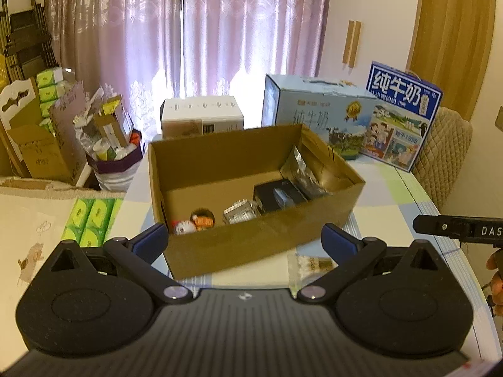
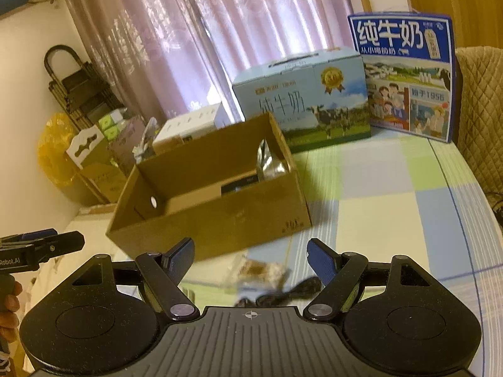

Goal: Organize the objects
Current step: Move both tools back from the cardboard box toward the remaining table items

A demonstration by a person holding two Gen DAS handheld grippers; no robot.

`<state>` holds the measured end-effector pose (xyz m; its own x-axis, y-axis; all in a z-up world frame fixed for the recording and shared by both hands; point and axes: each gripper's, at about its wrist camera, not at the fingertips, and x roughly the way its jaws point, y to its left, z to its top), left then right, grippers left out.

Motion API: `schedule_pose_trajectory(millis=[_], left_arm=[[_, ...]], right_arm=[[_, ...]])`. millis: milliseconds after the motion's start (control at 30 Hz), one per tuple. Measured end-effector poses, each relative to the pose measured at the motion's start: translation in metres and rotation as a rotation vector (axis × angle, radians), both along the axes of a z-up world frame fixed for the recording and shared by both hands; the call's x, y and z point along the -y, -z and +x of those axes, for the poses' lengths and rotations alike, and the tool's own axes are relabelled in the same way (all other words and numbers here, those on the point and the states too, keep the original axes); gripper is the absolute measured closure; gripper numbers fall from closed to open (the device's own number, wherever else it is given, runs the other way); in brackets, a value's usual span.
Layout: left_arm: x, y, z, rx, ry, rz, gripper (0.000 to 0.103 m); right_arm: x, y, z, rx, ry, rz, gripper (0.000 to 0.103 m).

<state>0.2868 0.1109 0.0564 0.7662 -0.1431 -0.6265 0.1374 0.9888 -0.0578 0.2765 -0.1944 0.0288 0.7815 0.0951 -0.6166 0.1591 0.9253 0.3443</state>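
An open brown cardboard box (image 1: 261, 245) (image 2: 217, 226) stands on the checked tablecloth. Inside it lie a small cat toy (image 1: 188, 224), a clear plastic case (image 1: 240, 215), a black box (image 1: 278, 199) and a silver foil pouch (image 1: 301, 169) (image 2: 270, 161). In front of the box lies a clear bag of cotton swabs (image 1: 309, 267) (image 2: 261, 271), and a black cable (image 2: 289, 293) beside it. My left gripper (image 1: 246, 238) is open before the box's near wall, with nothing between its fingers. My right gripper (image 2: 250, 256) is open above the swab bag and cable, holding nothing.
Two milk cartons (image 1: 320, 116) (image 1: 405, 116) and a white box (image 1: 202, 119) stand behind the cardboard box. Green tissue packs (image 1: 91, 220) lie at the left, cluttered boxes (image 1: 103, 138) beyond them. A padded chair back (image 2: 481, 119) stands at the table's right edge.
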Motion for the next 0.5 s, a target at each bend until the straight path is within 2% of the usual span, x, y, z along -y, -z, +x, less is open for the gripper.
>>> schedule_pose_trajectory(millis=[500], left_arm=[[0.009,0.038,-0.031,-0.115,-0.009,0.024,0.001]], right_arm=[[-0.012,0.036,-0.029,-0.084,-0.049,0.008,0.027]])
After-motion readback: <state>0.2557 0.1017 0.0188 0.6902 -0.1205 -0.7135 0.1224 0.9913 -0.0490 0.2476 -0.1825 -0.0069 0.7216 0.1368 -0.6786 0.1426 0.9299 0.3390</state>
